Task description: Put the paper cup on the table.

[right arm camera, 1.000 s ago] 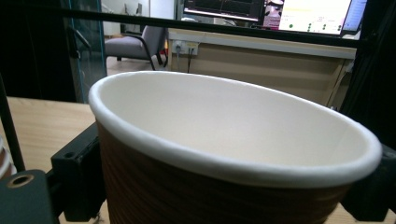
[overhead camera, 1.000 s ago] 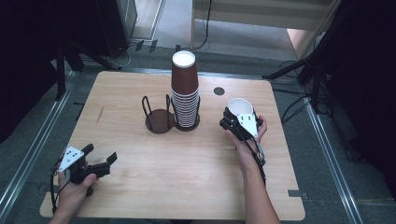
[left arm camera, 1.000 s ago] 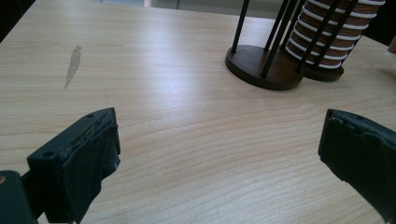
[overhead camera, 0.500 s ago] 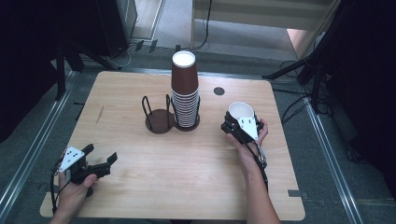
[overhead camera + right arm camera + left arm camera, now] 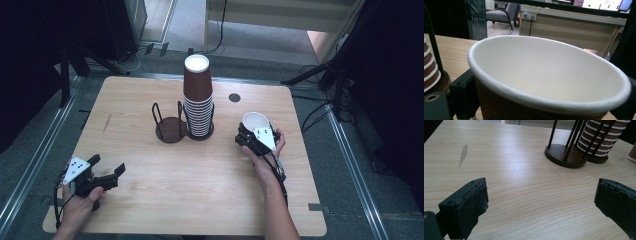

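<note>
A brown paper cup [image 5: 255, 120] with a white inside stands upright at the table's right, and my right gripper [image 5: 248, 134] is shut on it. Close up in the right gripper view the cup [image 5: 549, 82] sits between the two black jaws. A tall stack of brown cups [image 5: 198, 97] stands upside down in the right ring of a dark wire holder [image 5: 170, 129]; the left ring is empty. My left gripper [image 5: 107, 170] rests open near the front left corner, with nothing between its fingers [image 5: 466, 205]. The holder [image 5: 564, 155] and stack [image 5: 601, 140] lie ahead of it.
A small dark round hole [image 5: 234, 97] sits in the wooden table [image 5: 150, 200] behind the cup. Black stands and cables surround the table on the floor. A grey scuff mark [image 5: 462, 155] marks the tabletop at the left.
The right gripper with the cup has shifted slightly nearer and lower on the table. The left gripper has not moved.
</note>
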### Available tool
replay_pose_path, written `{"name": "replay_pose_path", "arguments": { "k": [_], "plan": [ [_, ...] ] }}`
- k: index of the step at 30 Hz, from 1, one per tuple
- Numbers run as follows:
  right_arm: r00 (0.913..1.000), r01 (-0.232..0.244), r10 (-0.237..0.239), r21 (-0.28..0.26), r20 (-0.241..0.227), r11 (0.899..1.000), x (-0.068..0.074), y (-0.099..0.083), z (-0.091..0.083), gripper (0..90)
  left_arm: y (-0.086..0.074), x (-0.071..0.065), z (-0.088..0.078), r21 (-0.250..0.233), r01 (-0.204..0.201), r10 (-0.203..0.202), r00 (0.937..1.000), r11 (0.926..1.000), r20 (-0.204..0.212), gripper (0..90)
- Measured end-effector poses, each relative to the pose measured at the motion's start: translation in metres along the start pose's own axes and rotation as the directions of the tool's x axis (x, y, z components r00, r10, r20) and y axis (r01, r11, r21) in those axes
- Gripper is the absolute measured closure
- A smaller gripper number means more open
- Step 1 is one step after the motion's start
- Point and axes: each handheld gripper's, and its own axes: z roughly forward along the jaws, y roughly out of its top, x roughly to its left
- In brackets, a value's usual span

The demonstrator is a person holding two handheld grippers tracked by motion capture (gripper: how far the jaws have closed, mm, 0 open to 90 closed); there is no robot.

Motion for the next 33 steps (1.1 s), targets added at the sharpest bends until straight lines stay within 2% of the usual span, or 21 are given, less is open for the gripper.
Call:
{"name": "replay_pose_path", "arguments": {
  "k": [5, 7, 11, 16, 26, 33],
  "plan": [
    [0.9997, -0.024, 0.024, 0.009, -0.004, 1.000, -0.003, 0.001, -0.001, 4.6, 0.000, 0.000, 0.000, 0.000, -0.001, 0.001, 1.0000, 1.0000, -0.001, 0.0],
    [0.9991, -0.035, 0.036, 0.019, -0.024, 0.999, -0.004, 0.001, -0.002, 1.2, 0.000, 0.000, 0.000, -0.001, 0.000, 0.000, 1.0000, 1.0000, -0.001, 0.0],
    [0.9952, -0.064, 0.066, 0.030, -0.073, 0.997, -0.006, 0.004, -0.005, 0.0, 0.000, 0.000, 0.000, -0.001, 0.000, 0.000, 1.0000, 1.0000, 0.001, 0.0],
    [0.9920, -0.089, 0.090, 0.016, -0.089, 0.996, -0.009, 0.009, -0.012, 0.0, 0.000, 0.000, -0.001, -0.005, 0.001, -0.001, 1.0000, 1.0000, 0.004, 0.0],
    [0.9883, -0.079, 0.075, -0.026, -0.133, 0.997, -0.020, 0.017, -0.032, 0.0, 0.000, 0.000, -0.001, -0.004, 0.000, 0.000, 1.0000, 1.0000, 0.002, 0.0],
    [0.9853, -0.095, 0.088, -0.044, -0.146, 0.995, -0.025, 0.022, -0.047, 0.0, 0.000, 0.000, -0.001, -0.003, 0.001, -0.001, 1.0000, 1.0000, 0.000, 0.0]
  ]
}}
